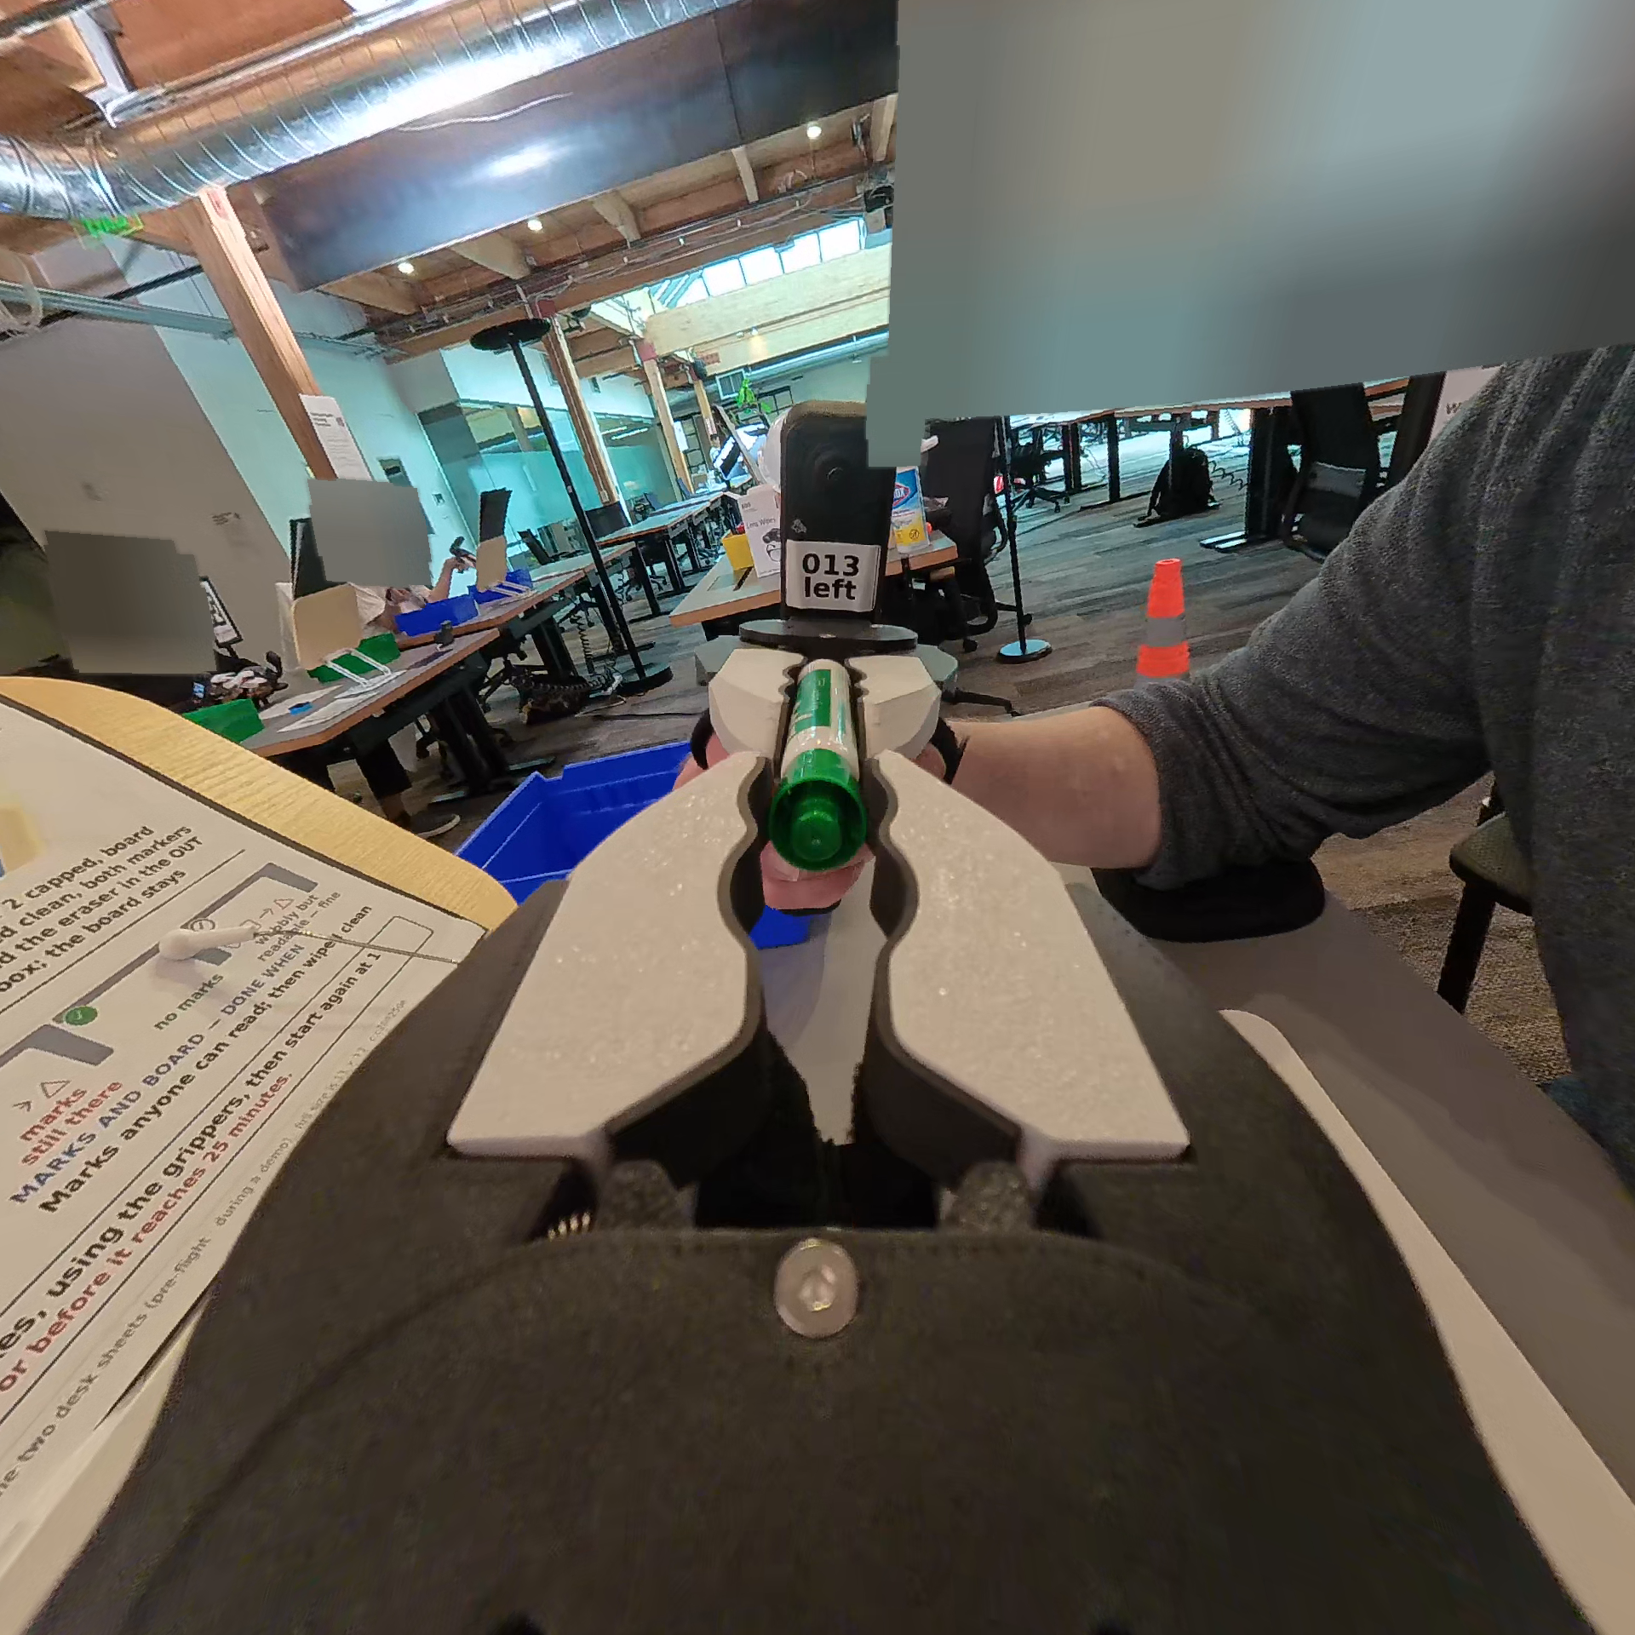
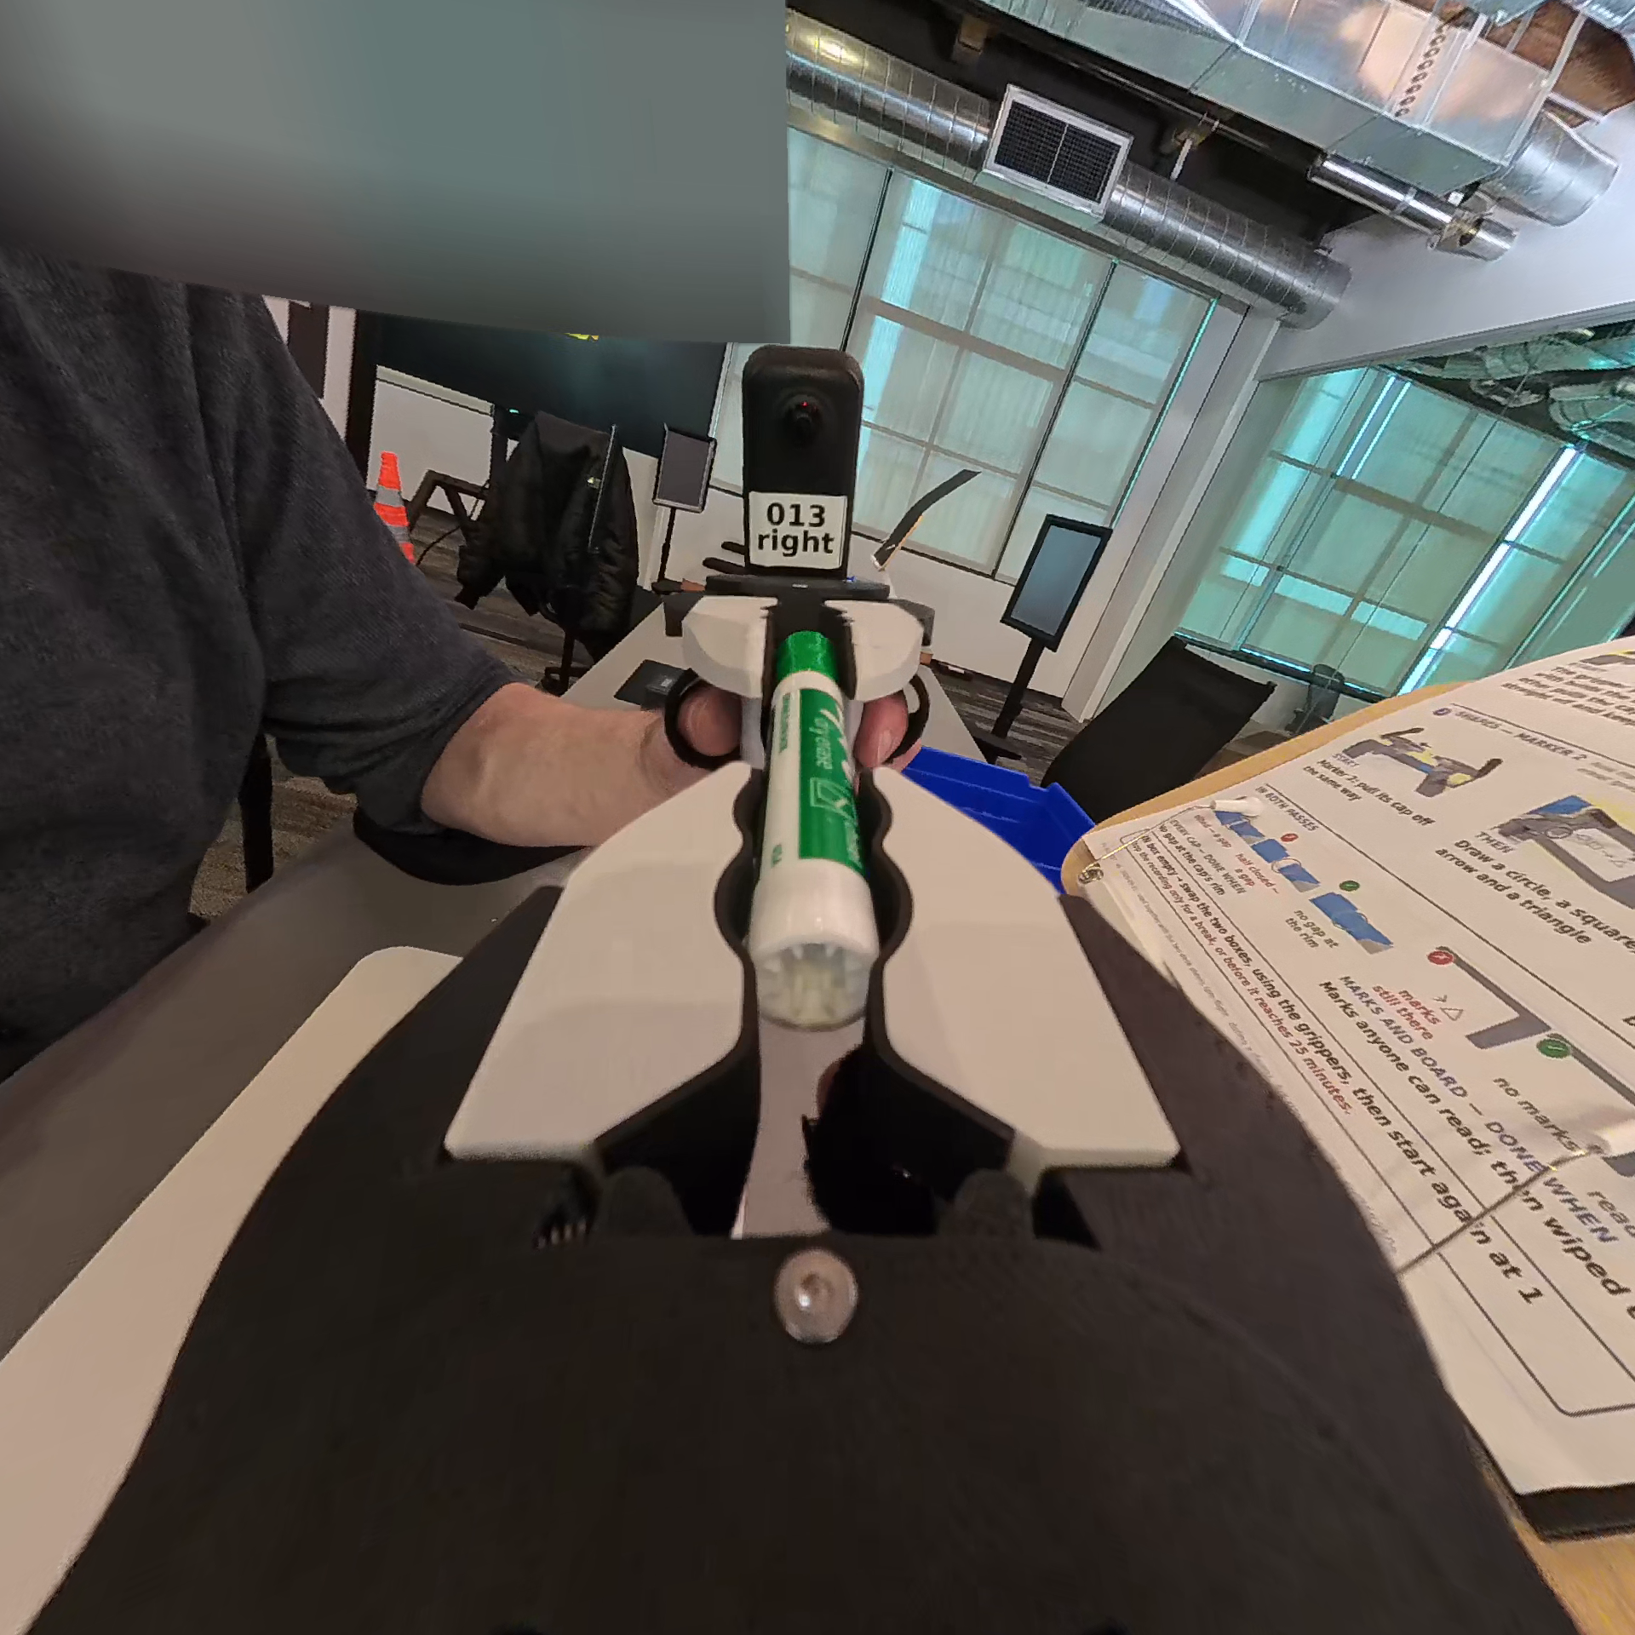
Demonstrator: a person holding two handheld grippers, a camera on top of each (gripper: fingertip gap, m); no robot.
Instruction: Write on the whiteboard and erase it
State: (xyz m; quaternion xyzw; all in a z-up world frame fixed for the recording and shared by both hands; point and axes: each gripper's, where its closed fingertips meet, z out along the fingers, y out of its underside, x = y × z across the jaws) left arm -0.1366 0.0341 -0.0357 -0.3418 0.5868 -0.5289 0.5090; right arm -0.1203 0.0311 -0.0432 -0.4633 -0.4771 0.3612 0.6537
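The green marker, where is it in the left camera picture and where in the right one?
Left wrist view: the green marker is at centre, cap end toward the camera, clamped by both grippers.
Right wrist view: centre again, white back end toward the camera, cap in the far gripper.
Shared landmark: the blue bin just beyond the near fingers.

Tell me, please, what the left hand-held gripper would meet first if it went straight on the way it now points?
Probably the right hand-held gripper, which faces it and holds the far, white end of the green marker. The left hand-held gripper is shut on the cap end, so nothing else lies between, though depth is hard to judge.
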